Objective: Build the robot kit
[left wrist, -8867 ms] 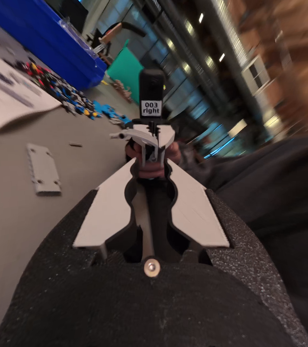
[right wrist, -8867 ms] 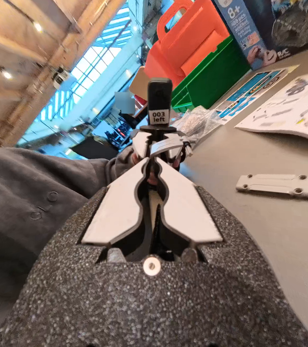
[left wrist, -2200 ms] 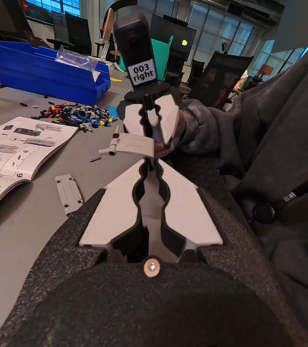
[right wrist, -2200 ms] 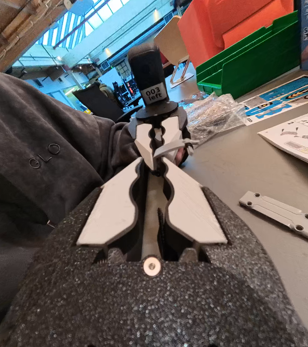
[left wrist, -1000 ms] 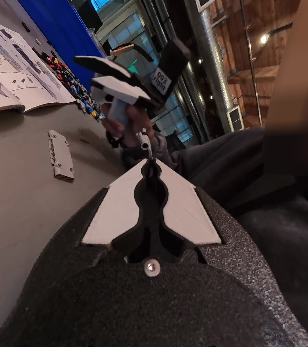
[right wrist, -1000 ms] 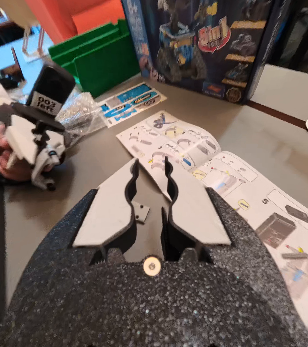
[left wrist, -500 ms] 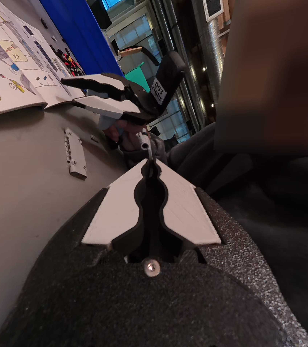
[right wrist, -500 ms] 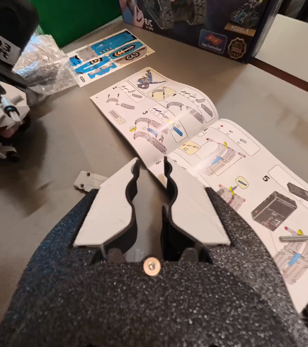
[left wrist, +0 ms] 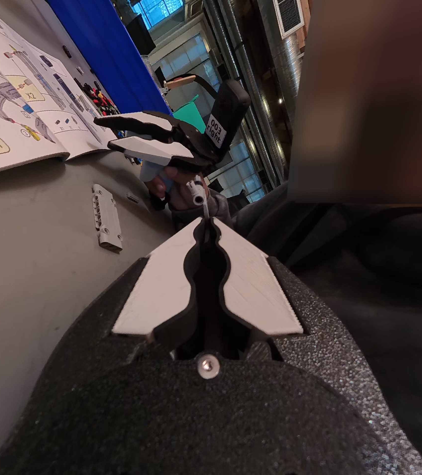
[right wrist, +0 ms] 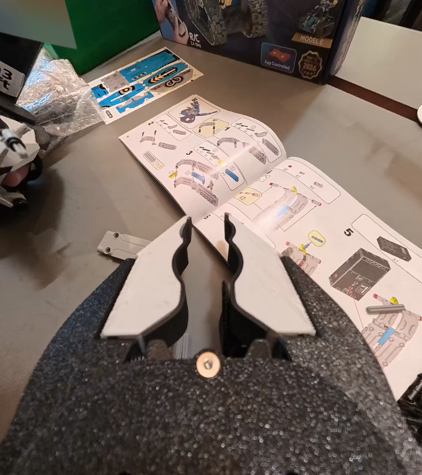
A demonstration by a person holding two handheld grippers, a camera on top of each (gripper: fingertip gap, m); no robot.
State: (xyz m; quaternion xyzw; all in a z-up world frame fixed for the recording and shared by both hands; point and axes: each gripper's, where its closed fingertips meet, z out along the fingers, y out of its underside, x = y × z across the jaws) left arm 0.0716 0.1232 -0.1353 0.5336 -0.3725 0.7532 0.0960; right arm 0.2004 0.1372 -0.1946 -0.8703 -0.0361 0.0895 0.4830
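I look over the grey table [right wrist: 320, 120]. At its far side stand a dark printed box [right wrist: 256, 25] and a green bin [right wrist: 112, 28]. The left wrist view shows a blue bin [left wrist: 107, 51] on the other side. An open instruction booklet [right wrist: 256, 192] lies in the middle of the table. Behind it are a sticker sheet [right wrist: 143, 82] and a crumpled plastic bag [right wrist: 55, 102].

The main change is in the right gripper [right wrist: 207, 221]. About two seconds ago it faced the left gripper [left wrist: 206, 221] tip to tip, and both pinched the same small piece. Now it has let go and turned towards the table. Its jaws stand moderately apart with nothing between them. It hangs above the near edge of the booklet, and I cannot tell if it touches anything.

A flat grey panel [right wrist: 120, 245] lies on the table just beside its left finger, which partly hides it. In both older pictures this panel lay flat on the table as well.

The left gripper keeps its jaws closed on the small light grey part [left wrist: 196, 192], now alone. The part is thin and stands up from the fingertips in the air, well above the table, with a short tube-like end on top. A tiny grey pin [left wrist: 132, 197] lies near the panel, and a heap of coloured small parts [left wrist: 99, 100] sits in front of the blue bin.
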